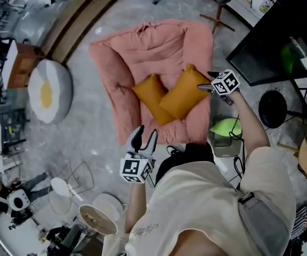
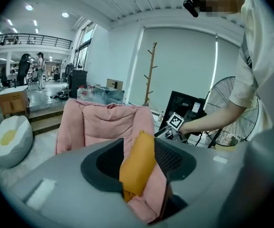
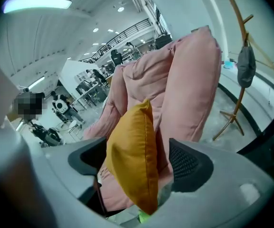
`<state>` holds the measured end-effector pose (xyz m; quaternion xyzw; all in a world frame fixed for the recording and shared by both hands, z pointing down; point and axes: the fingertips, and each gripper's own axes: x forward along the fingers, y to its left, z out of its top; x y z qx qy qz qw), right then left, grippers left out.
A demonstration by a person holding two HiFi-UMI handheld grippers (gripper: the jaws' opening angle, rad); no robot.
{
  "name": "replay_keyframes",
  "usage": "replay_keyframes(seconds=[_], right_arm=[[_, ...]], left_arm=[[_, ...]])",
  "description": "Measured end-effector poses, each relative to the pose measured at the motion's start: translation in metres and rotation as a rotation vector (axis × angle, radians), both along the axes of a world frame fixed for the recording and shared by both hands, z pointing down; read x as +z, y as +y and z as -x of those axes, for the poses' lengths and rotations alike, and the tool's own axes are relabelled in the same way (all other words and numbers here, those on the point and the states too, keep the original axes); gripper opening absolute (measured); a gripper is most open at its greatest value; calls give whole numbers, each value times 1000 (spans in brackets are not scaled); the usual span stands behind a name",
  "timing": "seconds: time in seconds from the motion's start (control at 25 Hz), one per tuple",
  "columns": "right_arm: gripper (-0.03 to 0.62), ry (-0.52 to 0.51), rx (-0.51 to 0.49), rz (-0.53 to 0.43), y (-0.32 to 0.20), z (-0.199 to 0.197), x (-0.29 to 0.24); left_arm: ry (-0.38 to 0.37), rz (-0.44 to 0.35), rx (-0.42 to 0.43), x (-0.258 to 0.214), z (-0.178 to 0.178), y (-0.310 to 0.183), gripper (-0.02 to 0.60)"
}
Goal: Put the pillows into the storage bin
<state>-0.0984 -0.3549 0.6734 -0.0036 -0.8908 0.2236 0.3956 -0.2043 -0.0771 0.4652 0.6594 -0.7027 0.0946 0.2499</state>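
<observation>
Head view: left pillow (image 1: 151, 93) and right pillow (image 1: 182, 96) lie on a pink cushion (image 1: 143, 52). Right hand-held gripper (image 1: 207, 82) gapes wide at the right pillow's edge; left hand-held gripper (image 1: 145, 133) hangs wide, empty.

There are two orange pillows: the left pillow (image 1: 151, 95) and the right pillow (image 1: 184, 94). There is one pink lounger (image 1: 121, 63) under them. The person holds two claws, the left claw (image 1: 145, 135) and the right claw (image 1: 205, 84), and each one carries one marker cube. There is one clear storage bin (image 1: 220, 149), with one green thing (image 1: 225, 126) inside it. On the floor I count one white cushion (image 1: 49, 89) with one yellow spot, one wooden coat stand (image 1: 220, 15) and one round black stool (image 1: 272, 108). There is also one dark screen (image 1: 273, 47) and one standing fan (image 2: 232, 108).
</observation>
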Motion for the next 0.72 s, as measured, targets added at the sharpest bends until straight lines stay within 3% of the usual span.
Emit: replay_keyframes(seconds=[0.32,0.48,0.72], right_arm=[[416,56,-155,246,28,24,37],[419,54,-166,246,31,28,44],[386,30,-79,195,60,16,47]], left_arm=[[22,53,-63,15,14,-5,221],[33,60,-63,22,11,-6,221],[42,36,-41,22,8,-11,219]])
